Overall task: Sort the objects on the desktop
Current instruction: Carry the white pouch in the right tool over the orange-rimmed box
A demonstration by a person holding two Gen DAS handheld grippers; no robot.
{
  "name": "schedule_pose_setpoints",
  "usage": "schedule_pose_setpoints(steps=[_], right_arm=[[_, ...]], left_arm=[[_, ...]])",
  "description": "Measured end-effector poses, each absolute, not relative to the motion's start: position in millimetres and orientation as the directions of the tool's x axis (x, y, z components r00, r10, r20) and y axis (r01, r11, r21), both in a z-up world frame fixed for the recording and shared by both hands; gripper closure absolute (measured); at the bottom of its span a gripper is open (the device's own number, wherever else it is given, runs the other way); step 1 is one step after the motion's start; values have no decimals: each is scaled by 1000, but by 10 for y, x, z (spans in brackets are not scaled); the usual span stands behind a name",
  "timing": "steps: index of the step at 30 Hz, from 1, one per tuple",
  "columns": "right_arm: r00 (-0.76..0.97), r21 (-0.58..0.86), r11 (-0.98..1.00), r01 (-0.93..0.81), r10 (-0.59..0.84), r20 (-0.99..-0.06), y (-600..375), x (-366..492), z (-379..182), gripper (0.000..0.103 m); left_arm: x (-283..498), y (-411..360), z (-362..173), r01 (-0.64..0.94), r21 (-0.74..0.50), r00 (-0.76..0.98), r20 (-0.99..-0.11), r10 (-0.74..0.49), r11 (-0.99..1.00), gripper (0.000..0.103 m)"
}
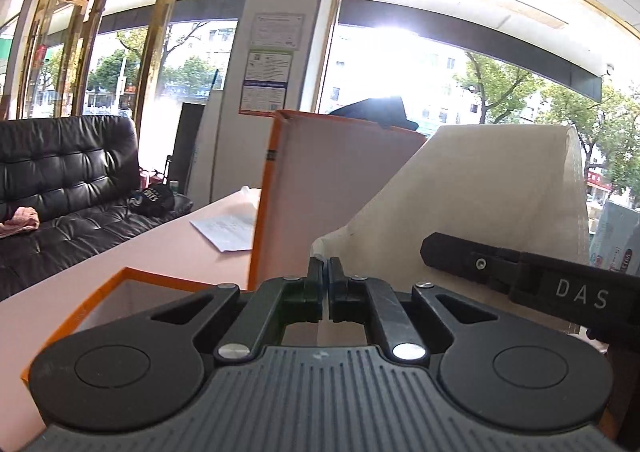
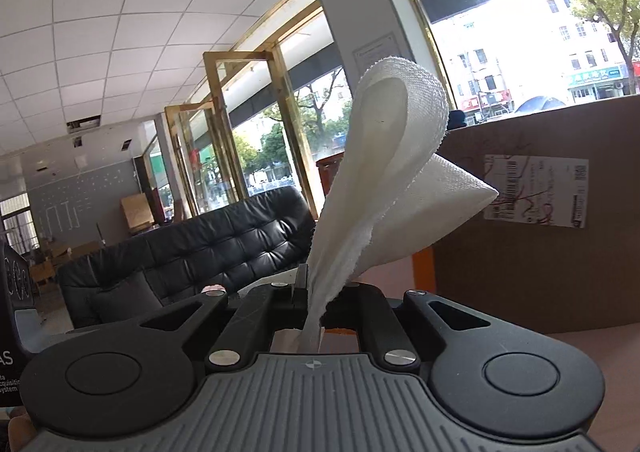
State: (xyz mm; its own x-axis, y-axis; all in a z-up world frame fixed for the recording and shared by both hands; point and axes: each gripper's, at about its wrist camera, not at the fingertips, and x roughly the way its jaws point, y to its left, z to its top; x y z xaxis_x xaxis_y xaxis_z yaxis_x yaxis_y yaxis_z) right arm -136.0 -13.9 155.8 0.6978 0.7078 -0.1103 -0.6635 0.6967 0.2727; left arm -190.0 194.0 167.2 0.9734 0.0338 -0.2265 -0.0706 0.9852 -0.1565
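Note:
A white woven cloth (image 1: 480, 188) is held up in the air between both grippers. My left gripper (image 1: 326, 276) is shut on its lower left corner. My right gripper (image 2: 314, 292) is shut on another part of the cloth (image 2: 384, 172), which curls up above its fingers; the right gripper's black body, marked DAS (image 1: 532, 280), shows at the right of the left wrist view. An orange-edged open box (image 1: 100, 304) lies below the left gripper, its lid (image 1: 328, 188) standing upright behind.
The pink table top (image 1: 160, 248) carries a sheet of paper (image 1: 228, 230) at its far side. A brown cardboard box (image 2: 540, 220) with a shipping label stands to the right. A black leather sofa (image 1: 68, 188) is beyond the table's left edge.

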Motion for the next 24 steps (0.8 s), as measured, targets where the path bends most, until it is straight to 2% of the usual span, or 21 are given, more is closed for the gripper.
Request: schedule_pose_setpoints(steps=[10, 14, 17, 24], right_arm=[[584, 247, 625, -740, 780, -224, 799, -1383, 1611, 98], [547, 317, 630, -709, 775, -316, 1021, -1267, 1507, 98], [523, 386, 655, -650, 754, -398, 1098, -1154, 1386, 98], [403, 539, 671, -509, 739, -539, 1080, -926, 1150, 98]], left_arm=[[-1973, 2596, 1605, -198, -95, 946, -278, 165, 976, 101], [-1769, 2700, 1491, -211, -61, 924, -339, 179, 976, 101], [-1637, 2659, 1369, -200, -71, 896, -417, 153, 977, 101], [-1482, 2586, 1194, -184, 12, 854, -493, 166, 983, 101]])
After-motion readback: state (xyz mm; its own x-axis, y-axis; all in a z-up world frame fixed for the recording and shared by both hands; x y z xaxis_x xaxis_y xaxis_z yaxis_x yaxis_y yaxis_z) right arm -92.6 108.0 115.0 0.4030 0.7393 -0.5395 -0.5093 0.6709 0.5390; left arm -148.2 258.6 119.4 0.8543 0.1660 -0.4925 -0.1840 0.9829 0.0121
